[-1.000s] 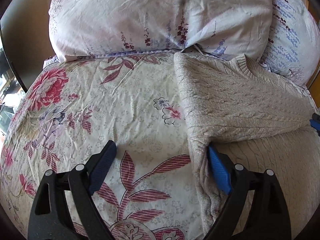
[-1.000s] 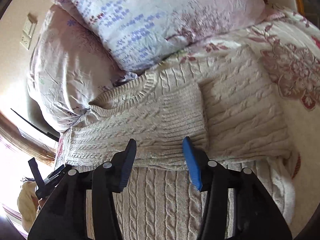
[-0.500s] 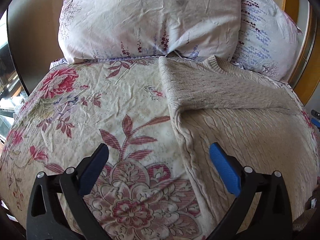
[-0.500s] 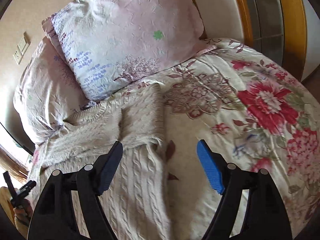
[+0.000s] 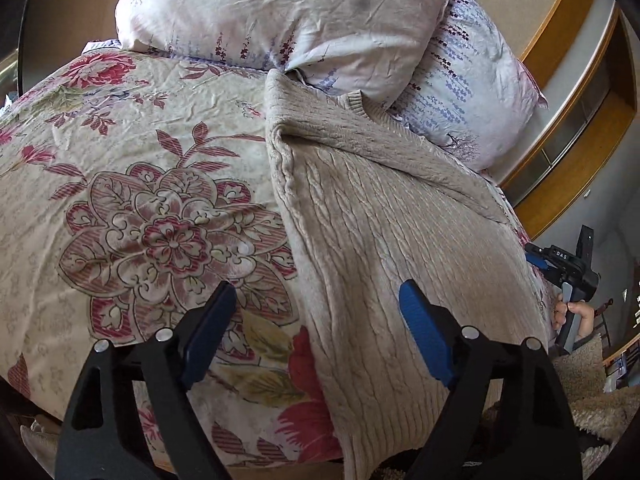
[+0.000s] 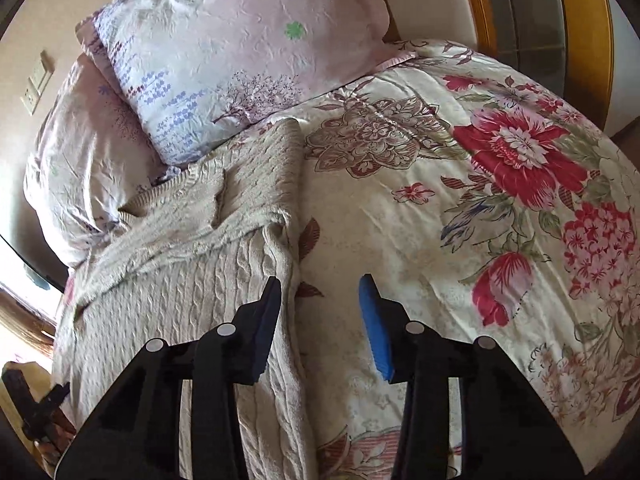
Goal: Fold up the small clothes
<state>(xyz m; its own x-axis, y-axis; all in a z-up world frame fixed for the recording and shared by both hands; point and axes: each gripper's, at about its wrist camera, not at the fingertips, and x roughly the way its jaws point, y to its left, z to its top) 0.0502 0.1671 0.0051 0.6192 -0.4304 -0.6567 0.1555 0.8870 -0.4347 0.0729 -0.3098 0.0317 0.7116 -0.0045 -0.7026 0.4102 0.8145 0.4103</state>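
Observation:
A beige cable-knit sweater (image 5: 380, 220) lies flat on the floral bedspread (image 5: 140, 200), its sleeves folded across the chest just below the pillows. My left gripper (image 5: 316, 320) hovers over the sweater's left edge. Its jaws are closing and that edge lies between them, untouched by the pads. In the right wrist view the sweater (image 6: 180, 280) fills the left side. My right gripper (image 6: 320, 312) is at its right edge with jaws closing. The dark finger is over the knit and the blue finger over bare bedspread (image 6: 440, 220). Neither gripper holds anything.
Two floral pillows (image 5: 280, 12) lean at the head of the bed, touching the sweater's collar. A wooden frame (image 5: 568, 140) runs along the right. A hand (image 5: 578, 314) grips the other gripper's handle at the bed's right edge. A wall socket (image 6: 36, 84) is at left.
Both grippers drew back from the folded sleeves toward the lower body of the sweater. The right one swung to the sweater's right edge, its jaws widening and then narrowing.

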